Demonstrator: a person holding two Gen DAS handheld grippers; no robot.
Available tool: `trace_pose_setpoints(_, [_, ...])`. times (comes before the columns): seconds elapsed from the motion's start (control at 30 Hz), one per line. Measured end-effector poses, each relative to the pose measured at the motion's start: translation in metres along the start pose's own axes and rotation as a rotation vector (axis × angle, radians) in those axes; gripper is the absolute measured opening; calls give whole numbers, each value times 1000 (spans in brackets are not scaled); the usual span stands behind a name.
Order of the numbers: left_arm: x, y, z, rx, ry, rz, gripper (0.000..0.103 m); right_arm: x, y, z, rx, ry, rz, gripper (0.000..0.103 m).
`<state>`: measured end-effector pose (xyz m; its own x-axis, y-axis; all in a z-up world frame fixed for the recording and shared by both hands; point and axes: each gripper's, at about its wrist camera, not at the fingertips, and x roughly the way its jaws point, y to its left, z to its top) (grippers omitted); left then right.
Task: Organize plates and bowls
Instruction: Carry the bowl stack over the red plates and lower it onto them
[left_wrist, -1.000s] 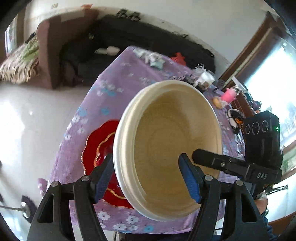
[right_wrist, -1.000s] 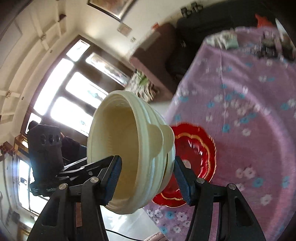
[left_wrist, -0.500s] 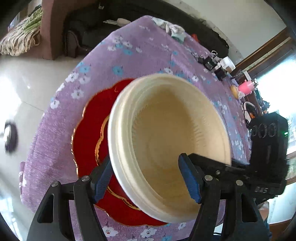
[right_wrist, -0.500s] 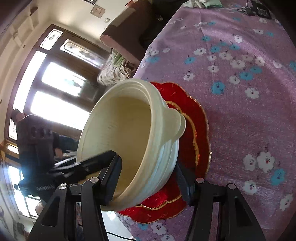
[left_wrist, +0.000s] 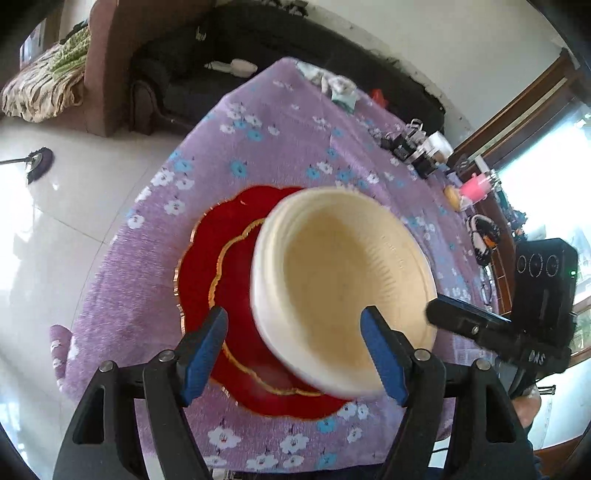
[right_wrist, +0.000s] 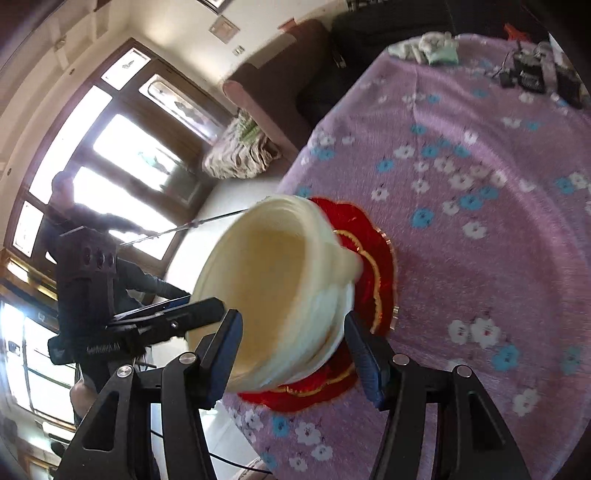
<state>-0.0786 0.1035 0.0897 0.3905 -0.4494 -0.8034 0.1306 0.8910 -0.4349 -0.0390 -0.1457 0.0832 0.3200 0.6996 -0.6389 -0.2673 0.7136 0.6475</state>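
A cream ribbed bowl (left_wrist: 340, 288) sits tilted over a red scalloped plate with gold trim (left_wrist: 225, 280) on the purple flowered tablecloth. The bowl is motion-blurred. My left gripper (left_wrist: 295, 343) is open, its blue pads (left_wrist: 201, 350) apart from the bowl's near rim. In the right wrist view the same bowl (right_wrist: 273, 295) lies over the red plate (right_wrist: 373, 273). My right gripper (right_wrist: 295, 354) is open, with its pads (right_wrist: 365, 362) standing off either side of the bowl's rim.
The table (left_wrist: 280, 140) carries small clutter along its far edge: a cloth bundle (left_wrist: 340, 88), black gadgets (left_wrist: 410, 147) and a pink bottle (left_wrist: 476, 184). A dark sofa (left_wrist: 207, 48) stands beyond, with white tiled floor (left_wrist: 55, 221) at left. The table's edge lies just past the plate.
Both grippers held the bowl up tilted, lowered it over the red plate, and have now opened and drawn back from it.
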Motion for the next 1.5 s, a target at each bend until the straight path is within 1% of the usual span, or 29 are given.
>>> trace_pose_setpoints(0.13, [-24, 12, -8, -17, -66, -33, 78, -32, -15, -5, 18, -70, 19, 64])
trace_pose_setpoints(0.23, [-34, 33, -14, -71, -108, -53, 78, -44, -31, -7, 42, -103, 15, 64])
trace_pose_setpoints(0.3, [-32, 50, -17, -112, -116, -35, 78, -49, -41, -8, 60, -109, -2, 64])
trace_pose_setpoints(0.37, [-26, 65, -19, -144, -107, -10, 78, -46, -56, -7, 86, -113, -27, 64])
trace_pose_setpoints(0.4, [-23, 70, -20, -151, -103, -5, 76, -43, -63, -8, 96, -107, -38, 62])
trace_pose_setpoints(0.43, [-19, 73, -20, -155, -99, -3, 72, -40, -69, -7, 106, -102, -49, 50])
trace_pose_setpoints(0.47, [-15, 75, -20, -153, -92, 3, 69, -34, -73, -6, 114, -93, -53, 44])
trace_pose_setpoints(0.5, [-11, 76, -20, -149, -87, 7, 64, -30, -78, -6, 126, -82, -51, 41])
trace_pose_setpoints(0.53, [-7, 76, -20, -144, -81, 6, 59, -25, -80, -6, 131, -73, -49, 41])
trace_pose_setpoints(0.57, [-2, 75, -20, -136, -75, 5, 57, -21, -80, -6, 125, -67, -59, 40])
trace_pose_setpoints(0.6, [2, 73, -19, -124, -69, 10, 52, -16, -80, -6, 117, -58, -72, 40])
trace_pose_setpoints(0.63, [6, 71, -19, -112, -65, 22, 49, -12, -80, -7, 117, -48, -66, 38])
trace_pose_setpoints(0.8, [18, 66, -18, -93, -61, 25, 47, 5, -69, -9, 88, -22, -48, 33])
trace_pose_setpoints(0.9, [28, 64, -18, -73, -54, 73, 47, 11, -64, -9, 64, -16, -63, 28])
trace_pose_setpoints(1.0, [42, 60, -19, -54, -43, 123, 46, 23, -59, -10, 47, -1, -103, 27])
trace_pose_setpoints(1.07, [47, 51, -20, -14, -64, 155, 39, 33, -56, -12, 40, 0, -105, 23])
trace_pose_setpoints(1.1, [49, 48, -20, -5, -59, 138, 29, 36, -56, -14, 39, -4, -94, 18])
trace_pose_setpoints(1.13, [51, 45, -20, -3, -54, 115, 27, 38, -56, -15, 43, -11, -83, 18])
trace_pose_setpoints(1.17, [52, 40, -21, 6, -66, 145, 27, 37, -55, -17, 44, -20, -84, 18])
trace_pose_setpoints(1.2, [52, 35, -22, 18, -74, 165, 30, 36, -55, -17, 47, -24, -87, 18])
trace_pose_setpoints(1.23, [52, 31, -23, 27, -79, 165, 35, 34, -55, -18, 55, -27, -87, 18])
trace_pose_setpoints(1.37, [48, 3, -18, 50, -111, 130, 37, 15, -56, -25, 52, -54, -96, 19])
trace_pose_setpoints(1.43, [47, -16, -15, 72, -127, 112, 38, -3, -62, -32, 70, -86, -93, 19])
trace_pose_setpoints(1.5, [53, -41, -11, 107, -125, 91, 40, -23, -70, -38, 85, -121, -91, 20])
